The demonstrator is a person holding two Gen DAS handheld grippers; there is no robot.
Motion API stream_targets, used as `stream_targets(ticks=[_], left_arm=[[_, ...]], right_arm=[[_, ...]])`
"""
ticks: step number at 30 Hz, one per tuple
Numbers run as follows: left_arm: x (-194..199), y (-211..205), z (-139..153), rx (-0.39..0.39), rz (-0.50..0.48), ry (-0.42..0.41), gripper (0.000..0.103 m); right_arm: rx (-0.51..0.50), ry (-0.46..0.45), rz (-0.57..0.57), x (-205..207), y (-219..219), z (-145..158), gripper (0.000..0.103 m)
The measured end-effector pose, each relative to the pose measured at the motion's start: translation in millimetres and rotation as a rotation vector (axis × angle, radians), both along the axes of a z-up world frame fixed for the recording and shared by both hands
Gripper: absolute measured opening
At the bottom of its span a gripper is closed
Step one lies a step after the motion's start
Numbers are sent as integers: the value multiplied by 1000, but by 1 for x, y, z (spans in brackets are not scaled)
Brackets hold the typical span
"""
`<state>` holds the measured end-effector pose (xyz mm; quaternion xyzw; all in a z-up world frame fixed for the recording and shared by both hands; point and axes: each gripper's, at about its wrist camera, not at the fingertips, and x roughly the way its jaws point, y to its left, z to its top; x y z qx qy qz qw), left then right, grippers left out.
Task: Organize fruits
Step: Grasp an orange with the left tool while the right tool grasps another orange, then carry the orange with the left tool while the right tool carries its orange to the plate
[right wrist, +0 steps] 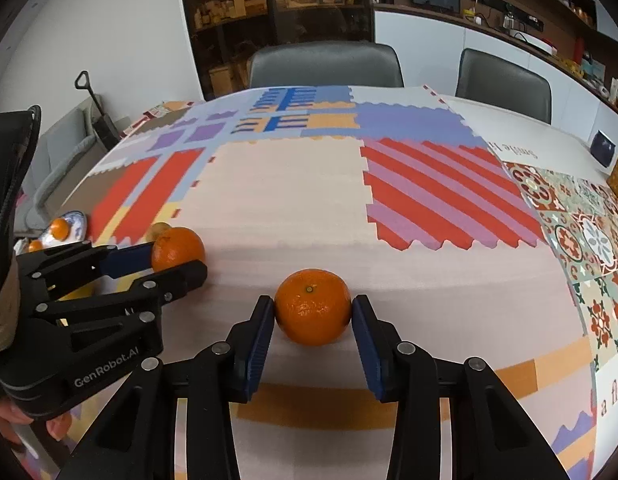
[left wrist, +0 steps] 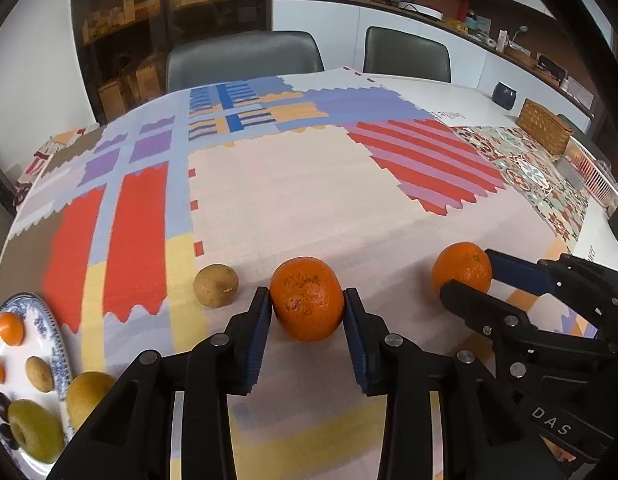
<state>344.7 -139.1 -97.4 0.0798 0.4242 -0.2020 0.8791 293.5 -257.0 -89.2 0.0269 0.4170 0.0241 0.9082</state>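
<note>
My left gripper [left wrist: 307, 304] is shut on an orange [left wrist: 307, 299] that rests on the patchwork tablecloth. My right gripper [right wrist: 313, 312] is shut on a second orange [right wrist: 312, 306], also on the cloth. Each shows in the other's view: the right gripper [left wrist: 467, 274] with its orange [left wrist: 461, 266], the left gripper [right wrist: 177, 258] with its orange [right wrist: 177, 247]. A blue-and-white plate [left wrist: 58, 350] at the lower left holds two orange pieces, a small brown fruit, a green fruit and dark fruit.
A brown round fruit [left wrist: 216, 285] lies on the cloth left of my left gripper. A yellow-brown fruit [left wrist: 89, 394] sits beside the plate. A wicker basket [left wrist: 547, 130] and a dark mug [left wrist: 505, 95] stand at the far right. Two grey chairs [left wrist: 245, 60] stand behind the table.
</note>
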Motion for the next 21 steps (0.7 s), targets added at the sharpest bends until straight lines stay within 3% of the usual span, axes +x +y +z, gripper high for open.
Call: stream_targets(ticks=[21], left_arm=[[-71,40,65,-57,55,-131,35]], right_arm=[[-24,-156,62,-61,25,62,41]])
